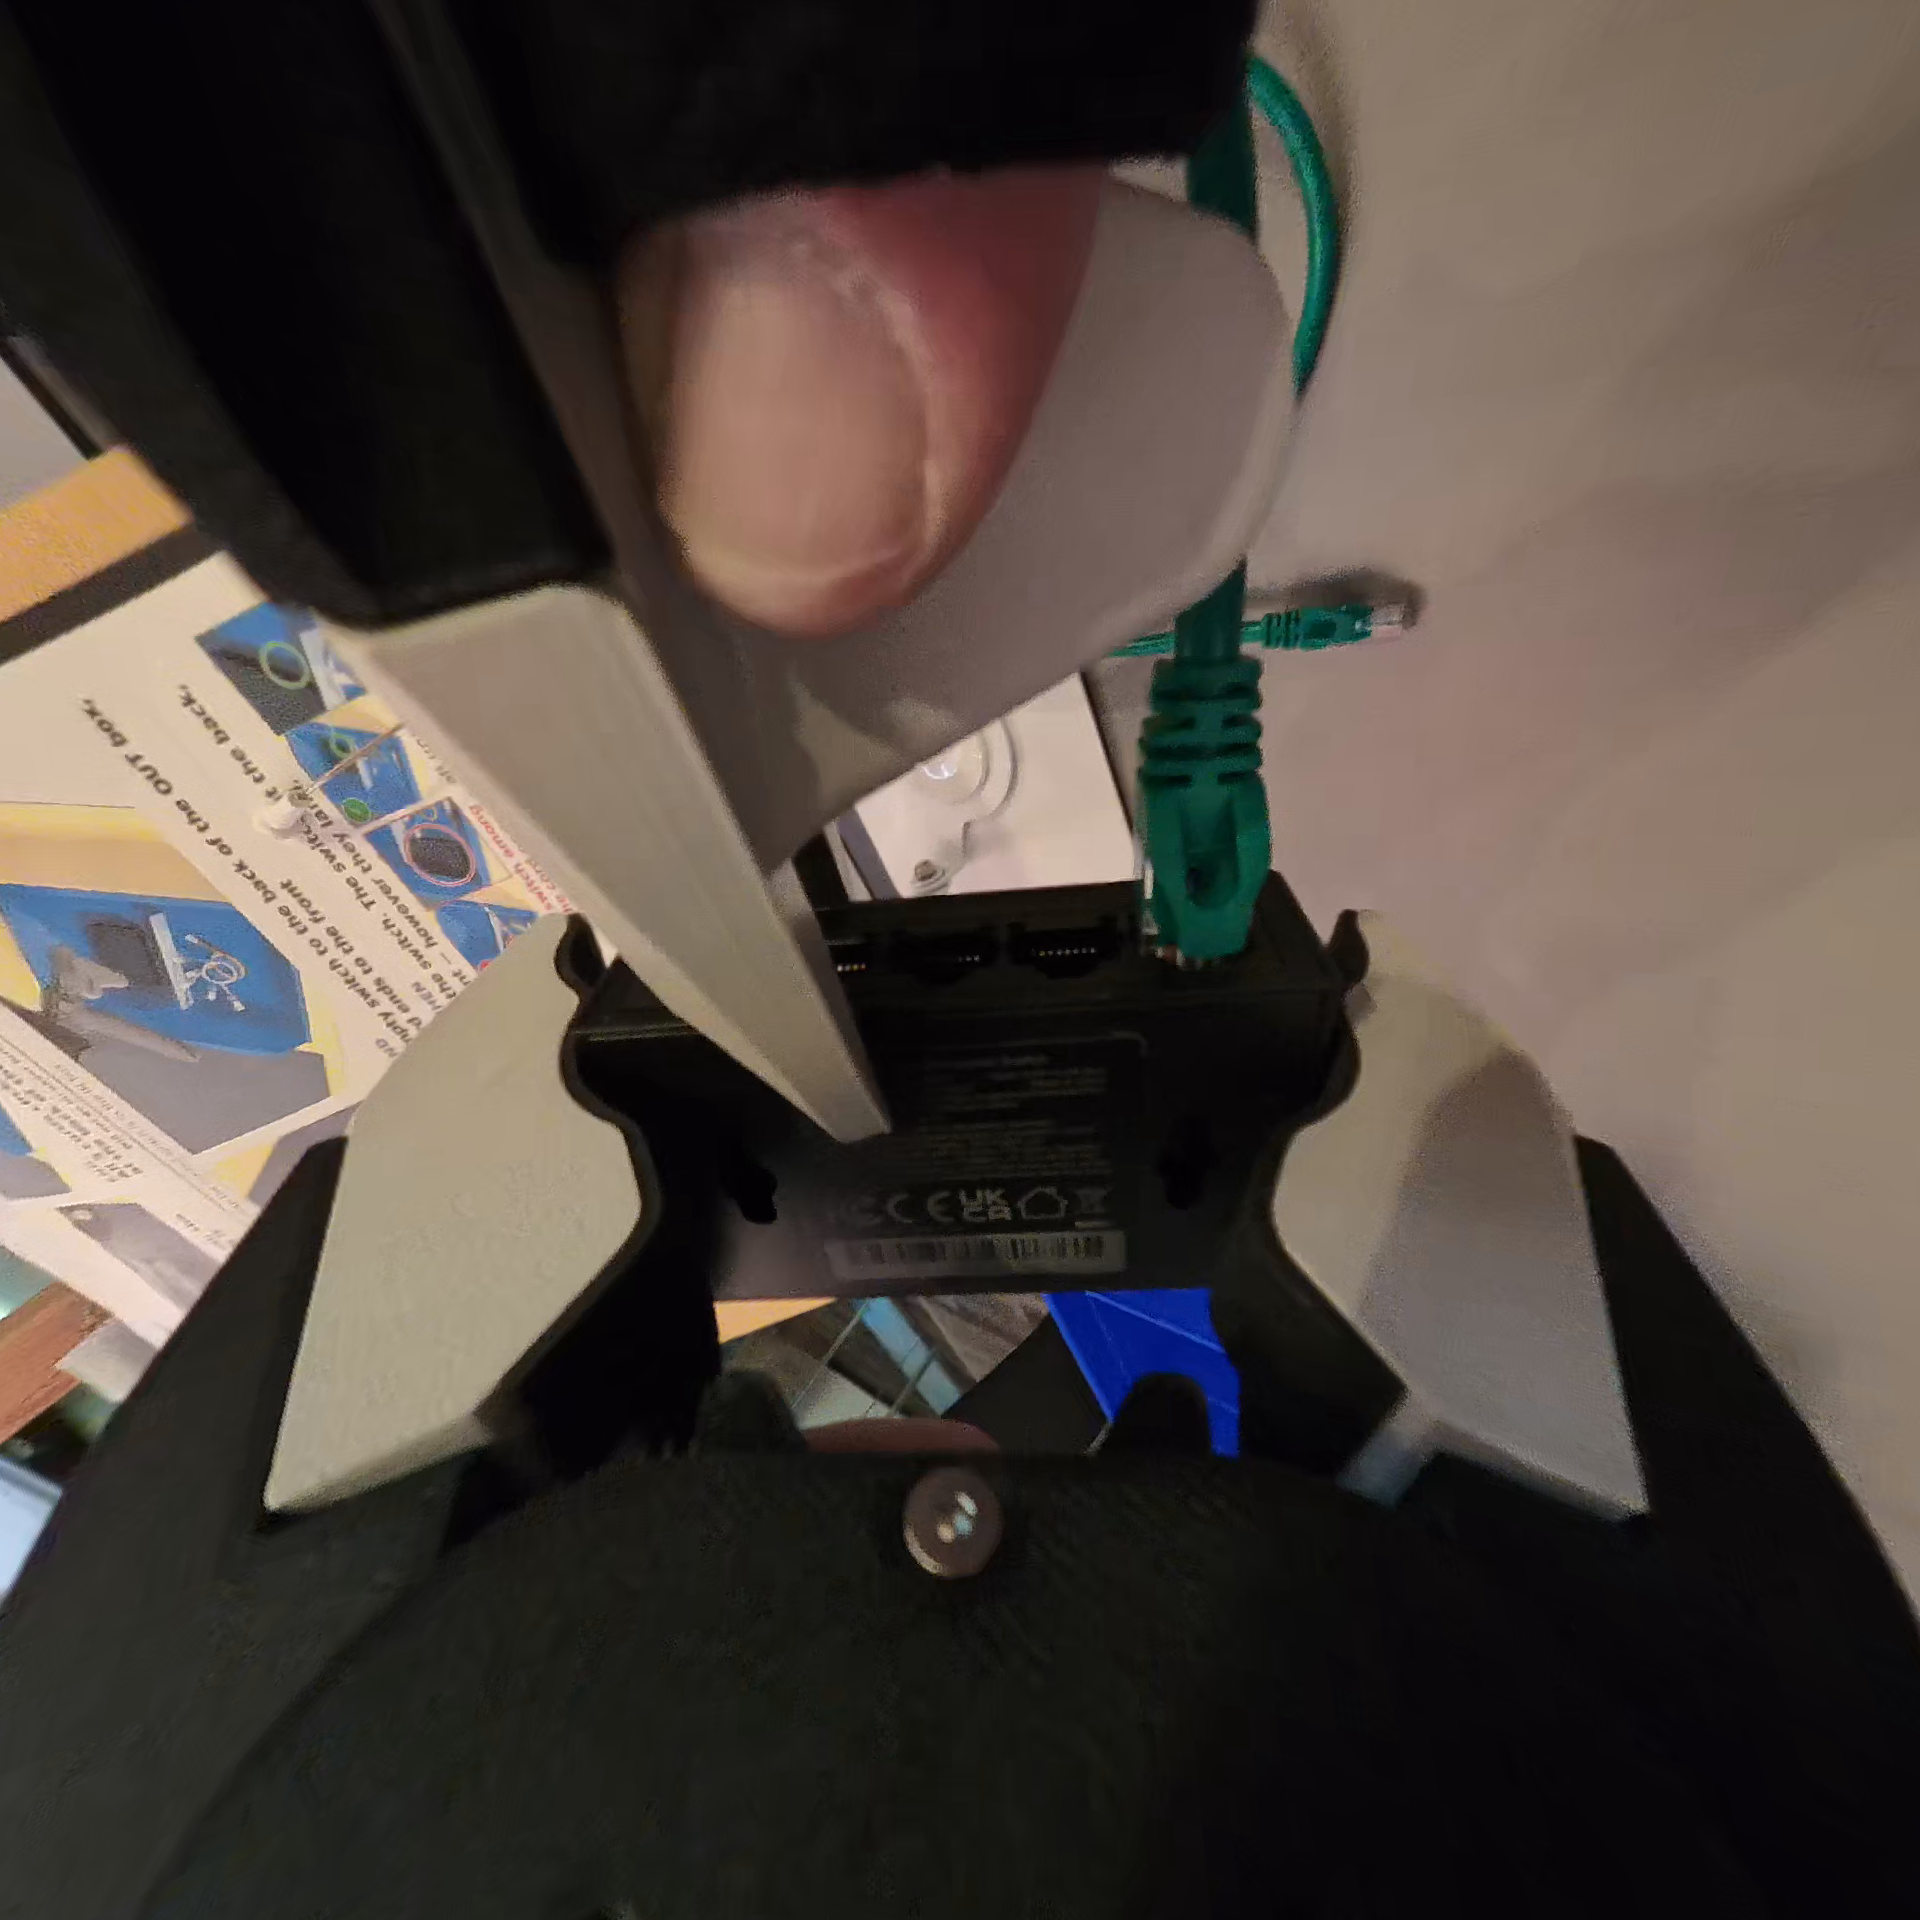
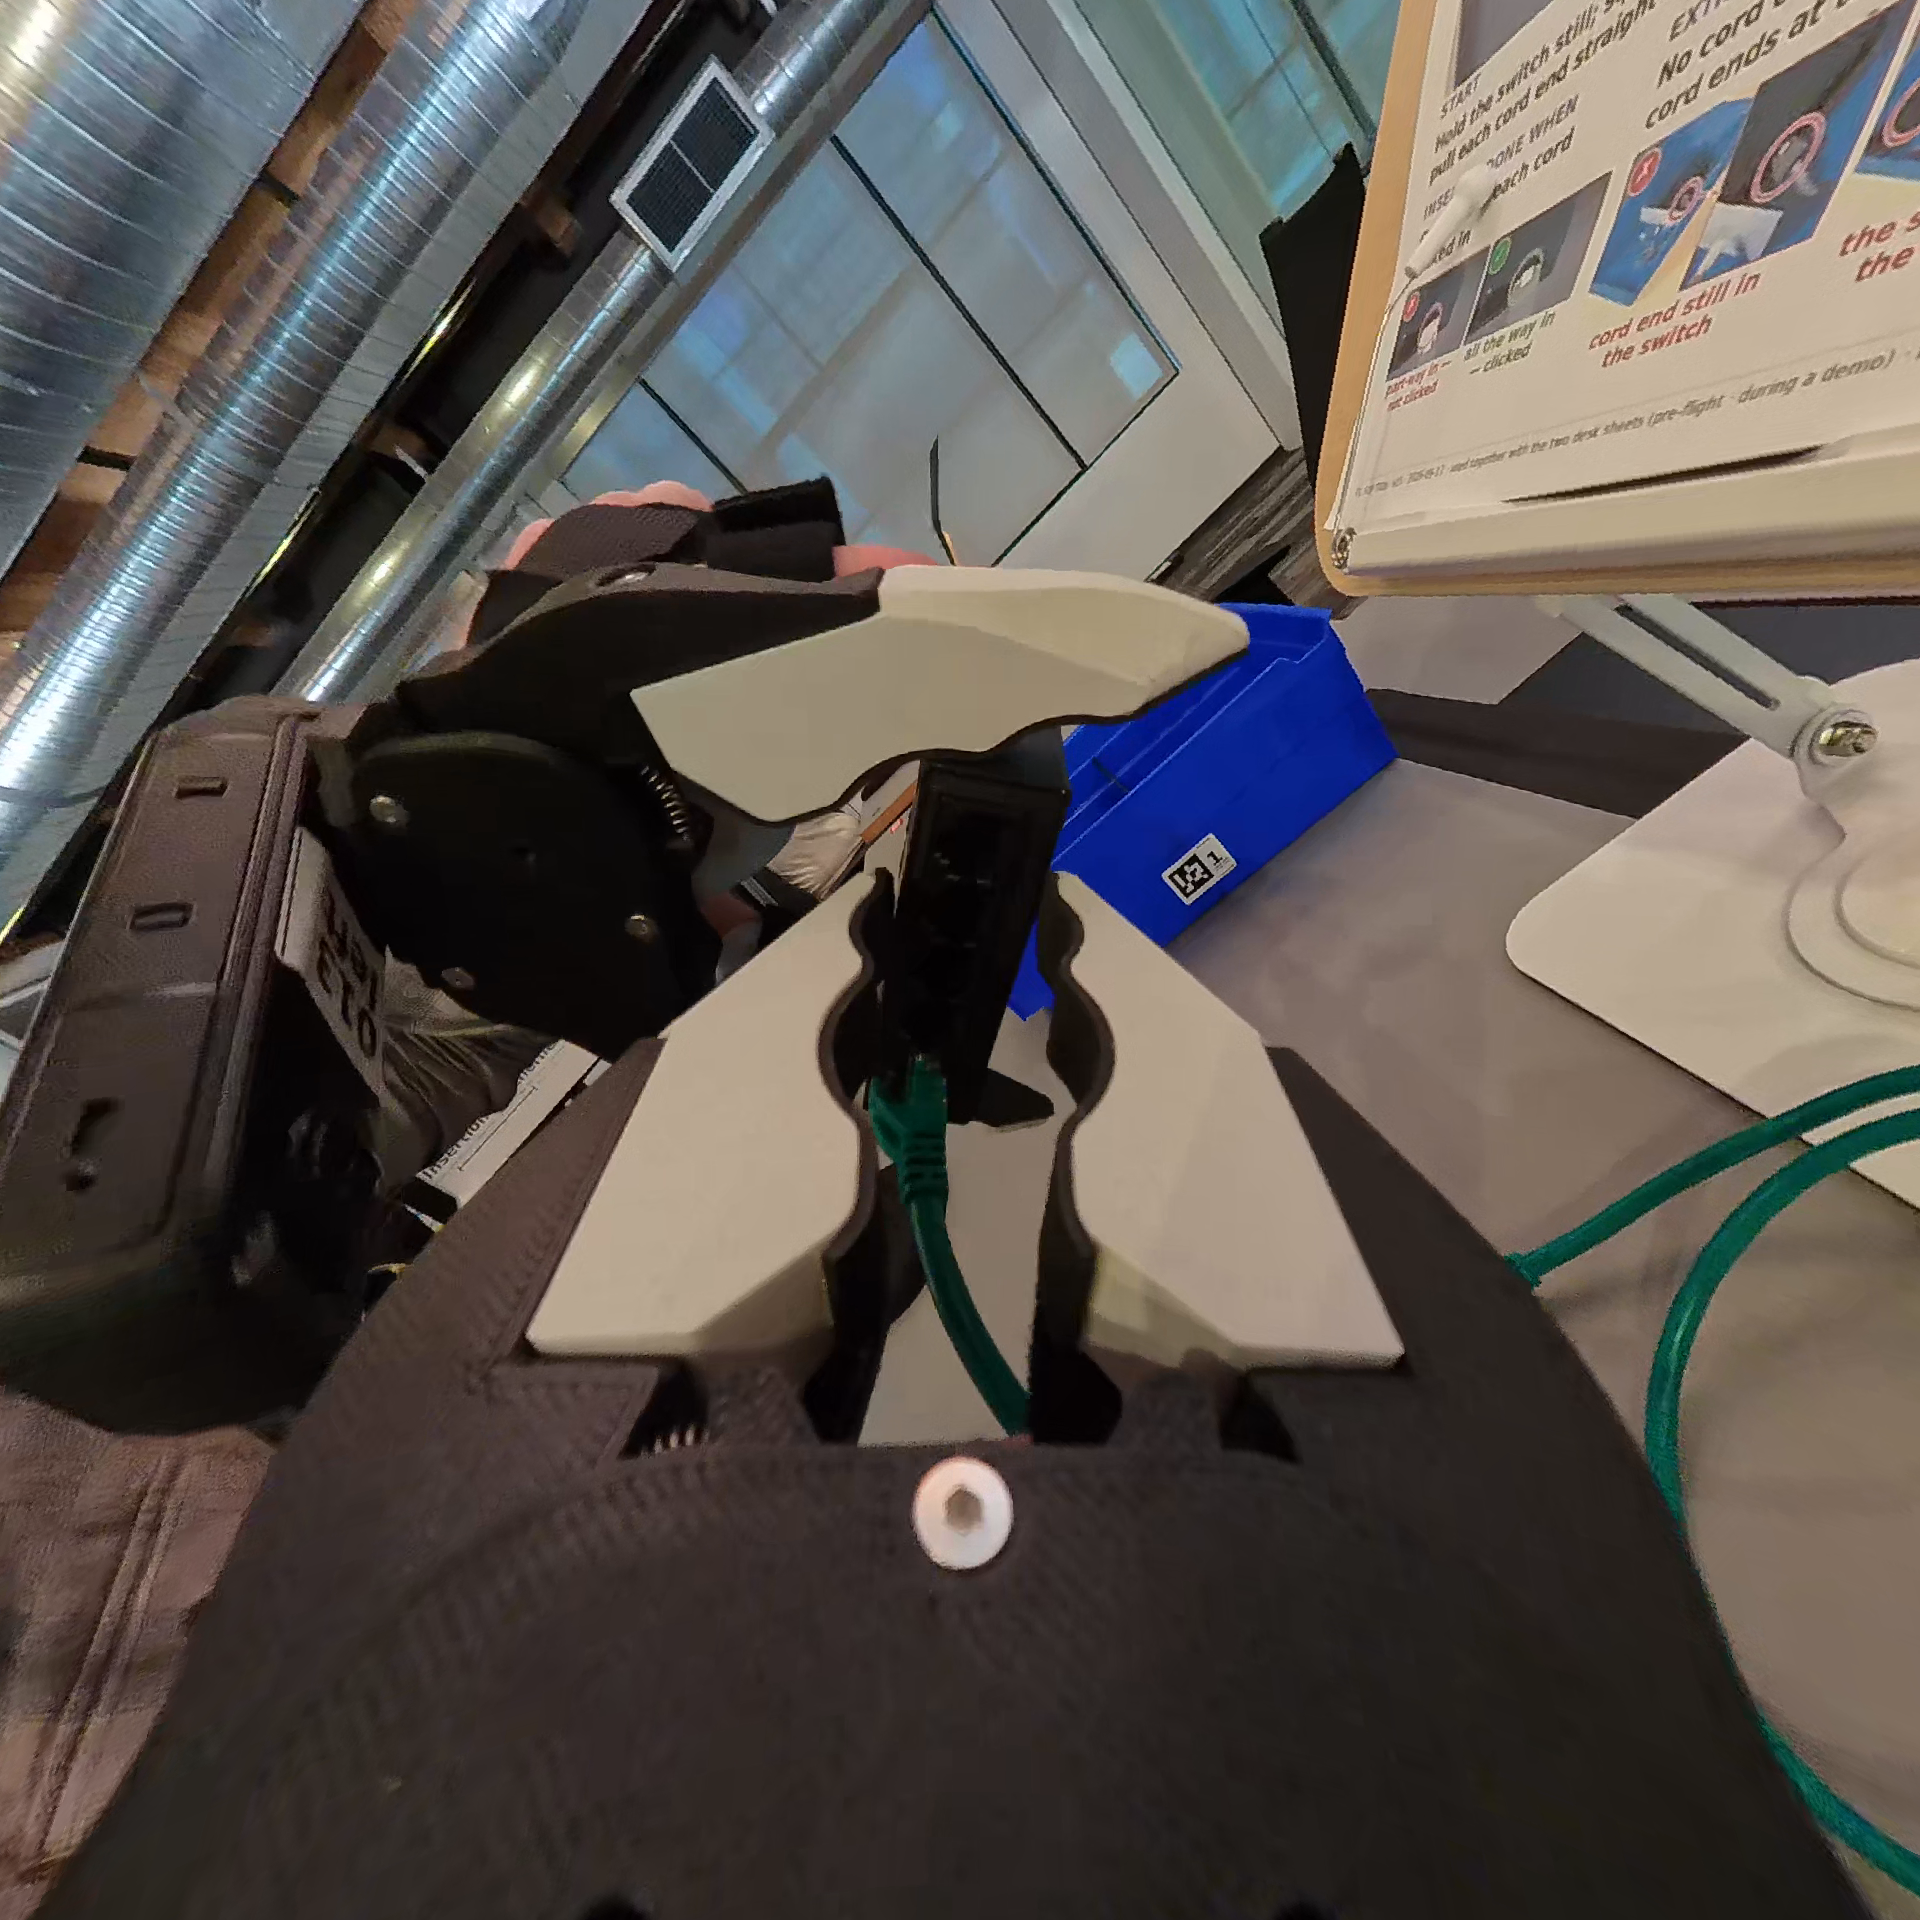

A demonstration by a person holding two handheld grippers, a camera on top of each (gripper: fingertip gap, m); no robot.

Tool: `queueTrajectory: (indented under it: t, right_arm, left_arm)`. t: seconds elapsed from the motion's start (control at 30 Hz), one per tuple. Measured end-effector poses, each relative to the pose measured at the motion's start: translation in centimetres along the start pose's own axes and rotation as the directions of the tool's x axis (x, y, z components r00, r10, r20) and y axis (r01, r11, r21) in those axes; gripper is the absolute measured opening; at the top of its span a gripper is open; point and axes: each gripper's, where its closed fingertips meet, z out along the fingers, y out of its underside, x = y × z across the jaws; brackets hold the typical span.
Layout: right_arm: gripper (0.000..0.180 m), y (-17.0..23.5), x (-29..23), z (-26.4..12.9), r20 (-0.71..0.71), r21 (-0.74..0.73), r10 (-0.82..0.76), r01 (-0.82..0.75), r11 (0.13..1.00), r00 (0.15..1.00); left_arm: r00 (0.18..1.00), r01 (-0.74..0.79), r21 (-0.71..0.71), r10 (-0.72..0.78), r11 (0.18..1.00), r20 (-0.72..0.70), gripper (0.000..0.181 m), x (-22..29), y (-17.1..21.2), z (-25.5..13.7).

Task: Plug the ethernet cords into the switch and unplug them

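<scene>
The grey table (image 2: 1455, 1039) runs under everything, with the blue bin (image 2: 1247, 769) at its far side and the white stand base (image 2: 1683, 935) of the instruction board (image 2: 1662, 260) to your right. Above it you hold the black switch (image 1: 1039, 1101) in the air with the left gripper (image 1: 961, 1039), whose jaws press on its two short ends, so its long axis runs across that gripper and its row of ports faces away from your left hand.

Your right gripper (image 2: 961, 1039) comes at that port face head-on. In the right wrist view the switch stands nearly upright between its fingers, long axis up and down, and the green ethernet cord (image 2: 935, 1226) runs from the lowest port back down the gap between them. The jaws stand apart around plug and cord; whether the pads touch the plug, I cannot tell.

The green plug (image 1: 1205, 831) sits in the end port; the ports beside it look empty. A second green plug (image 1: 1340, 623) lies free on the table beyond. Judging by this, the right gripper is the nearer one to the plug, and pulling it calls for a draw straight back along the cord.
</scene>
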Motion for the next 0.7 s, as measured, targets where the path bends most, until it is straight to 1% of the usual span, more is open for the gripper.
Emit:
queueTrajectory:
  t: [0.03,0.07,0.1,0.2,0.27,0.33,0.4,0.43,0.5,0.57,0.6,0.63,0.67,0.7]
  right_arm:
    - [0.030,-0.2,0.0,-0.1,0.004,0.003,-0.002,0.002,1.000,1.000]
    - [0.040,-0.5,0.3,-0.3,-0.013,0.008,-0.007,0.007,1.000,1.000]
    - [0.040,-0.7,0.4,-0.6,-0.024,0.010,-0.022,0.022,1.000,0.999]
    - [0.052,-1.4,0.5,-1.6,-0.058,0.010,-0.072,0.073,0.997,0.996]
    - [0.053,-2.0,0.3,-2.5,-0.084,0.016,-0.131,0.133,0.991,0.988]
    - [0.053,-2.3,-0.3,-3.3,-0.114,0.006,-0.222,0.224,0.975,0.968]
    - [0.054,-2.4,-1.0,-3.9,-0.164,-0.041,-0.365,0.364,0.931,0.916]
    - [0.050,-2.3,-1.5,-4.1,-0.178,-0.072,-0.454,0.449,0.891,0.873]
    - [0.044,-1.6,-2.5,-4.4,-0.163,-0.176,-0.637,0.613,0.770,0.753]
    - [0.041,-0.8,-4.1,-4.4,-0.095,-0.236,-0.767,0.734,0.637,0.635]
    - [0.044,-0.8,-4.6,-4.3,-0.087,-0.266,-0.823,0.783,0.562,0.561]
    - [0.042,-0.7,-5.2,-4.1,-0.069,-0.298,-0.875,0.827,0.476,0.479]
    - [0.042,-0.8,-5.7,-3.8,-0.060,-0.331,-0.921,0.862,0.383,0.386]
    - [0.045,-0.7,-6.3,-3.3,-0.044,-0.359,-0.956,0.888,0.287,0.291]
  left_arm:
    - [1.000,0.009,0.000,-0.009,1.000,-0.005,0.126,-0.1,0.2,0.0]
    - [0.999,0.023,-0.008,-0.023,1.000,-0.033,0.126,0.2,0.5,0.0]
    - [0.998,0.035,0.007,-0.034,0.999,-0.049,0.126,0.2,0.6,0.0]
    - [0.988,0.101,0.046,-0.095,0.994,-0.120,0.126,0.4,1.1,-0.1]
    - [0.973,0.151,0.060,-0.138,0.987,-0.184,0.126,0.6,1.6,-0.2]
    - [0.961,0.183,0.086,-0.159,0.979,-0.227,0.126,0.6,2.1,-0.4]
    - [0.939,0.223,0.103,-0.185,0.969,-0.291,0.126,0.8,2.4,-0.7]
    - [0.932,0.234,0.111,-0.190,0.966,-0.310,0.126,0.8,2.6,-0.8]
    - [0.900,0.258,0.118,-0.195,0.959,-0.390,0.126,1.5,3.0,-1.3]
    - [0.875,0.263,0.130,-0.180,0.956,-0.450,0.127,2.1,3.4,-1.9]
    - [0.863,0.271,0.142,-0.176,0.952,-0.473,0.127,2.3,3.5,-2.2]
    - [0.853,0.283,0.144,-0.180,0.948,-0.491,0.126,2.4,3.7,-2.5]
    - [0.841,0.289,0.144,-0.179,0.946,-0.511,0.126,2.6,3.8,-2.8]
    - [0.831,0.292,0.143,-0.177,0.946,-0.527,0.126,2.8,4.0,-3.1]
